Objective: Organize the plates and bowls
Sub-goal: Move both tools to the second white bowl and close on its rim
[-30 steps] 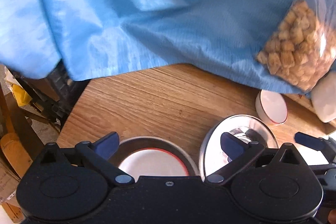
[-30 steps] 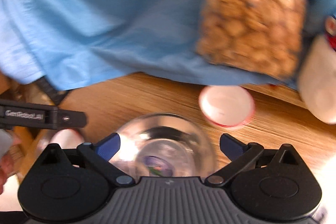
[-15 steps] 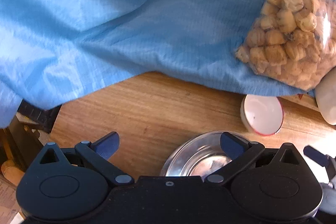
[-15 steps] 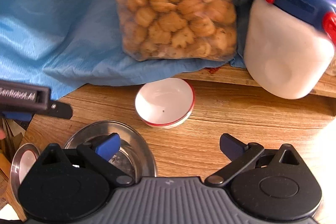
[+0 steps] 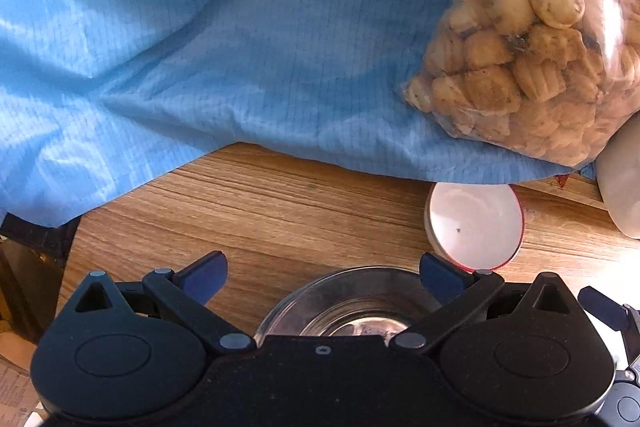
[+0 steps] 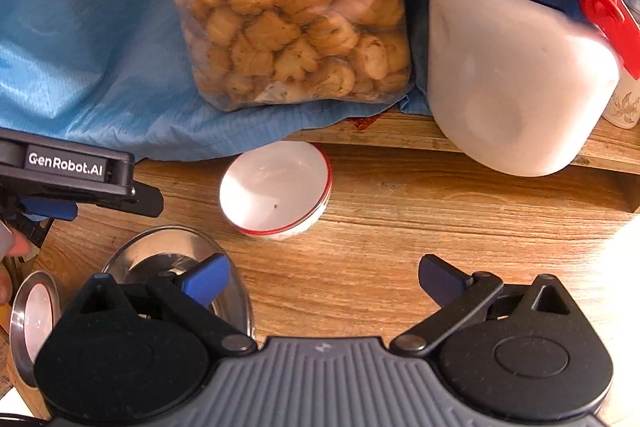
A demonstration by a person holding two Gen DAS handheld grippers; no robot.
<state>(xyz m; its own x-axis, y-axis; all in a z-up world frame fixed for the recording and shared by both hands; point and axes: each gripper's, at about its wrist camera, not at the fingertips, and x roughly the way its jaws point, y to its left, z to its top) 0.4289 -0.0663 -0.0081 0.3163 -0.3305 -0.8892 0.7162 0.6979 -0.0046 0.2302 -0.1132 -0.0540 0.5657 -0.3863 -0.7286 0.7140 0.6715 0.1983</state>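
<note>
Counter [image 6: 400, 259]: wooden, grain running side to side, carrying all that follows
Blue cloth [image 5: 240, 47]: crumpled along the far edge of the counter, spilling over its left corner
White jug [image 6: 516, 75]: blue lid with red clips, leaning at the far right on a raised wooden ledge
Bag of biscuits [image 6: 292, 15]: clear plastic, lying on the blue cloth beside the jug
Steel bowl [image 5: 352, 303]: empty and shiny, near the front edge toward the left; it sits between the left gripper's jaws in the left wrist view
Steel plate [image 6: 34, 319]: at the front left corner, beside the steel bowl, with something white lying in it
White bowl [image 6: 276, 187]: red rim, upright and empty, just in front of the cloth's hem, apart from the steel bowl
Left gripper [image 5: 322, 273]: jaws apart, blue tips over the steel bowl's far rim, nothing clamped
Right gripper [image 6: 324, 277]: jaws apart, holding nothing; left tip over the steel bowl's edge, bare wood between the tips, white bowl further ahead
</note>
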